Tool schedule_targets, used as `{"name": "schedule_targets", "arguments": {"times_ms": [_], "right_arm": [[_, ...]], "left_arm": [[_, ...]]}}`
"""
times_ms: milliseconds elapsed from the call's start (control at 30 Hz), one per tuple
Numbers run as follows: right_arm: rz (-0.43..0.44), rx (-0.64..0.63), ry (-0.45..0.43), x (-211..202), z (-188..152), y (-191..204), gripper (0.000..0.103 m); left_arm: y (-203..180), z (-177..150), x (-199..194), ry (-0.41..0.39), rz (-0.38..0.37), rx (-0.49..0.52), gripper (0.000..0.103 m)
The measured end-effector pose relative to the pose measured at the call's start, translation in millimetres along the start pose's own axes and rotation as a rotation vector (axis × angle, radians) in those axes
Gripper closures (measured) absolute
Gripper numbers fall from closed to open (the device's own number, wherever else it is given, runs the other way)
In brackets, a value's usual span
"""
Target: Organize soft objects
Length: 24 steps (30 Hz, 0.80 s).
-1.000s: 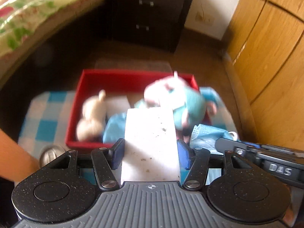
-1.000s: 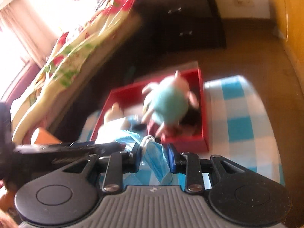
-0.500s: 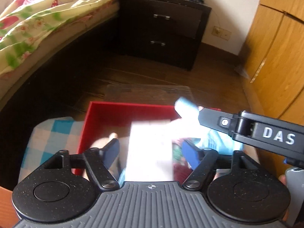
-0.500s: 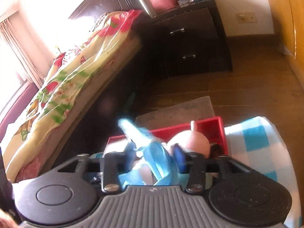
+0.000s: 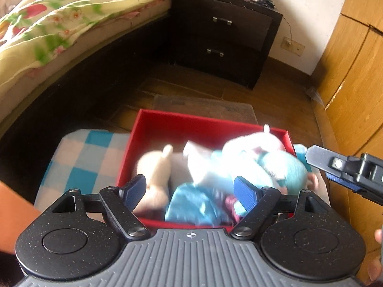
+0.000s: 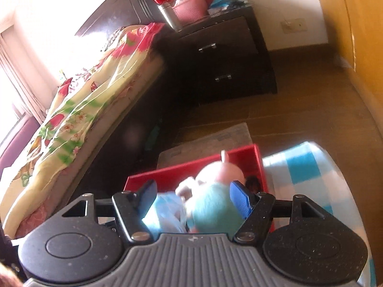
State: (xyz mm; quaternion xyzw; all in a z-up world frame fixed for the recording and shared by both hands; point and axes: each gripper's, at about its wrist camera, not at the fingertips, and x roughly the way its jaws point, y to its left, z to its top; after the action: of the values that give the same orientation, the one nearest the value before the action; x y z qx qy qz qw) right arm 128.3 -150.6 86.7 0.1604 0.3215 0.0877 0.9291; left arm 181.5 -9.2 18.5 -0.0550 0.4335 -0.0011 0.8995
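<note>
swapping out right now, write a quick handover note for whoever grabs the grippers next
Left gripper: open, empty, above the red box.
Right gripper: open, empty, over the same box.
In the box: cream plush, white cloth, blue fabric, pink plush in a teal outfit.
The box sits on a blue checked cloth.
Done: those soft things are boxed.
Left: no other loose soft things in view; look around the box.

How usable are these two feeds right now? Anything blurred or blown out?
Left wrist view: the toys in the red box are motion-smeared, though the nightstand is sharp. Right wrist view: the window side at upper left is blown out, the pink-and-teal plush is soft, and fisheye bends the bed edge.
</note>
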Motion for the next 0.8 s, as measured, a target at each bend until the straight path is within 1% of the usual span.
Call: {"name": "schedule_targets", "arguments": {"times_ms": [67,133,300,467,600,800], "right_arm": [[-0.012,-0.018,0.013,-8.8,-7.1,0.2,0.057],[-0.031,-0.032,0.003,-17.6,-13.8,1.0,0.057],[-0.066,-0.058,0.012,-32.4,-23.6,2.2,0.057],[-0.089,-0.048,0.016,-44.9,-30.9,-7.8,0.057],[-0.123,-0.055,0.034,-51.4,-43.9,-12.6,0.057],[-0.103,-0.044,0.062,-74.9,-72.3,-14.4,0.057]], "left_arm": [[-4.1,-4.5,-7.4,-0.004,0.014,0.014,0.024],[-7.4,-7.4,-15.6,-0.01,0.01,0.024,0.024],[-13.6,-14.7,-32.4,-0.026,0.01,0.038,0.024],[-16.9,-28.3,-39.2,-0.02,0.027,0.063,0.024],[-16.3,-43.8,-44.1,-0.002,0.017,0.059,0.024],[-21.9,-73.2,-58.5,0.009,0.011,0.072,0.024]]}}
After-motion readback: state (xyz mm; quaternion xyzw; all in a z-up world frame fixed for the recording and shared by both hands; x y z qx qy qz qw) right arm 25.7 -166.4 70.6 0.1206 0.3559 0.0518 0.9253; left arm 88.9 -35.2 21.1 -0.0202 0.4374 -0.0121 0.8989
